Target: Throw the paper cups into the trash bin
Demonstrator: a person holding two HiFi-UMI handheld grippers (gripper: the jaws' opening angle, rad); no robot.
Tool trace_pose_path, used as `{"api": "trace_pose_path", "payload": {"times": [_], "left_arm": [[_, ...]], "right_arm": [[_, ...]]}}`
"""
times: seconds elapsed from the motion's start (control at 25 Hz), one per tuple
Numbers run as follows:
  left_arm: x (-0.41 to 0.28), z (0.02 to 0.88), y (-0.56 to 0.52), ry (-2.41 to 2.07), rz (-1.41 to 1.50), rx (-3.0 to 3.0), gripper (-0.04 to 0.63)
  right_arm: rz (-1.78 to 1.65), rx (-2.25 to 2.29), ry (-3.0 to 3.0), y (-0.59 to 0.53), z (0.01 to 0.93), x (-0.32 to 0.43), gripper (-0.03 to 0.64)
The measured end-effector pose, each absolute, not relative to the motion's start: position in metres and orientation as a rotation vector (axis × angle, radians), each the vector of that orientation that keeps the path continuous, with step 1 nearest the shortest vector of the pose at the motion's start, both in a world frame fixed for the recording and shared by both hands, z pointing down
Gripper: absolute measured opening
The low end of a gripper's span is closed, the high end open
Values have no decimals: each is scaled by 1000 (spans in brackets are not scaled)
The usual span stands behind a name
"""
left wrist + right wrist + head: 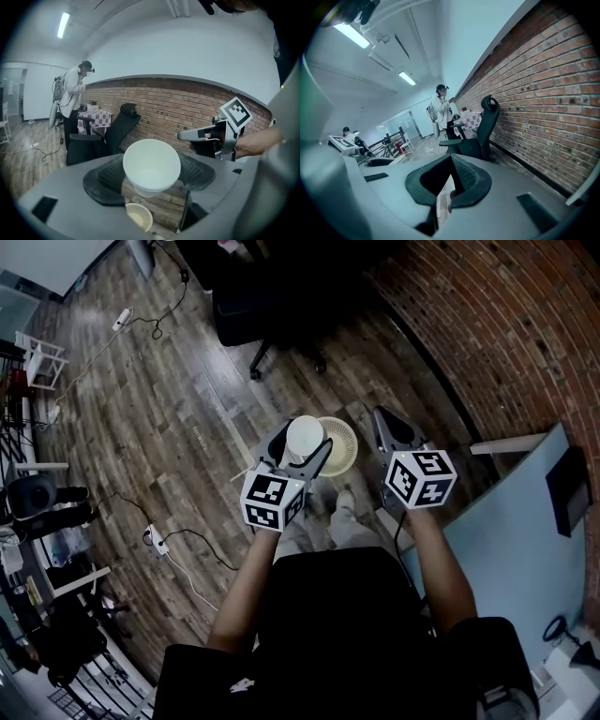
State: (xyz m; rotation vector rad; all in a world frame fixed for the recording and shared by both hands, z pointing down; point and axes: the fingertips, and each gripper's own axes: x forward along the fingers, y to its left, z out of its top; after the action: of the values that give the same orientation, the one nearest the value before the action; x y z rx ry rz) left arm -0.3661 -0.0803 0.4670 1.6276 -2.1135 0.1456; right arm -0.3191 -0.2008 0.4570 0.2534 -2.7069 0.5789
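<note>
A white paper cup sits between the jaws of my left gripper, which is shut on it. In the left gripper view the cup faces the camera with its open mouth, tilted. Directly below and beyond it on the wooden floor stands the cream slatted trash bin. My right gripper hovers just right of the bin, shut and holding nothing. The right gripper shows its pads pressed together in its own view, and the right gripper is also seen from the left one.
A black office chair stands beyond the bin. A brick wall runs along the right, with a pale blue tabletop beside me. A power strip with cables lies on the floor at left. A person stands far off.
</note>
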Motion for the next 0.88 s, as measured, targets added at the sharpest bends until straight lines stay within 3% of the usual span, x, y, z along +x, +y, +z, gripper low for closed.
{"api": "trace_pose_path", "payload": {"times": [0.48,0.88], "left_arm": [[-415,507,-103,-1897,251,1807,351],[-414,559,-114,-1644,329,1929,351]], "right_arm": [[639,494,-2636,-206,481,-348,3],[690,704,-2526,-202,516,-335,3]]}}
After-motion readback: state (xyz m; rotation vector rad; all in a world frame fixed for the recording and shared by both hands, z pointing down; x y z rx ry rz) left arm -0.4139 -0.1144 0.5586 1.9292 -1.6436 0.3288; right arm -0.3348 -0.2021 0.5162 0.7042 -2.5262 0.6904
